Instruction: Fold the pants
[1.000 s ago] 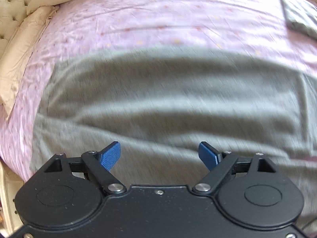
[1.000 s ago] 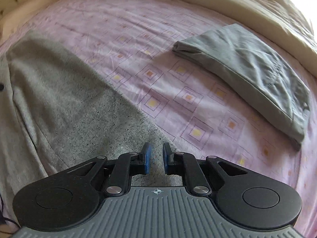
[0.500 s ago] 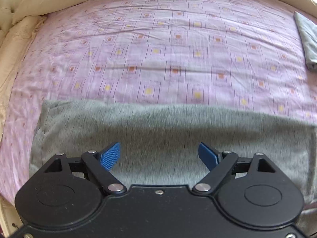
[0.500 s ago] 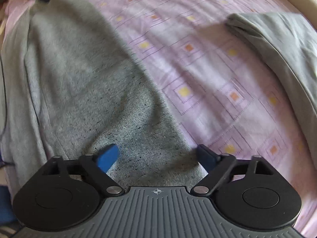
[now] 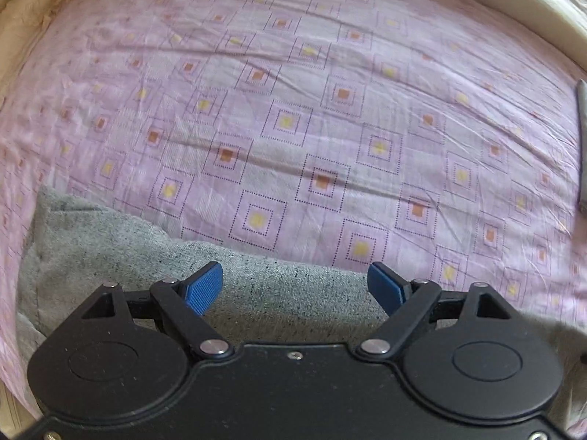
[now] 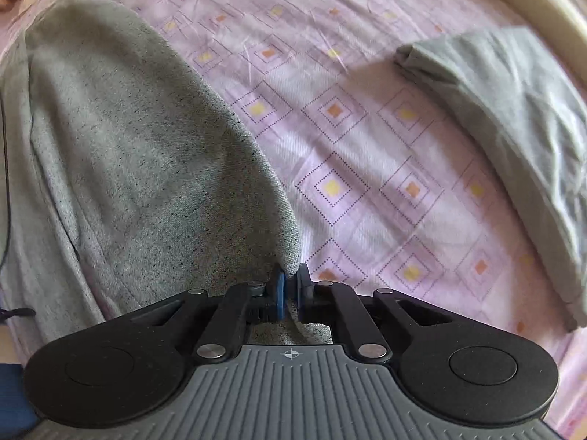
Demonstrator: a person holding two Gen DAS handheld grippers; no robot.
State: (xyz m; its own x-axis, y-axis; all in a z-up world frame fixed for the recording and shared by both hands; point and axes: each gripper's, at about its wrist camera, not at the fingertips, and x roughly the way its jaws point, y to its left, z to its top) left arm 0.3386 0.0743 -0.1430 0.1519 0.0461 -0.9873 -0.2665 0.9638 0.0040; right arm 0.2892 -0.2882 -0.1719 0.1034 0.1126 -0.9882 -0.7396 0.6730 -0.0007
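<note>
Pants [image 6: 121, 154] of grey speckled knit lie spread on the bed, on a pink sheet [image 6: 367, 168] patterned with small squares. In the right wrist view their long axis runs away from the camera toward the upper left, with one folded edge slanting down to a corner that ends right at the right tongs [image 6: 290, 286]. Those tongs are closed tight on that corner, cloth pinched between the blue pads. The left tongs [image 5: 293, 286] stand wide apart, pointing down over the pants' edge [image 5: 256, 286] near the other end, nothing between the pads; the cloth lies directly below and toward the camera, bare sheet beyond. So the right hand already has its corner, and the left looks to be the one that must drop and pinch before any fold can be carried over (a judgement only). A second grey garment [image 6: 506, 139], already folded, sits well apart on the right.
</note>
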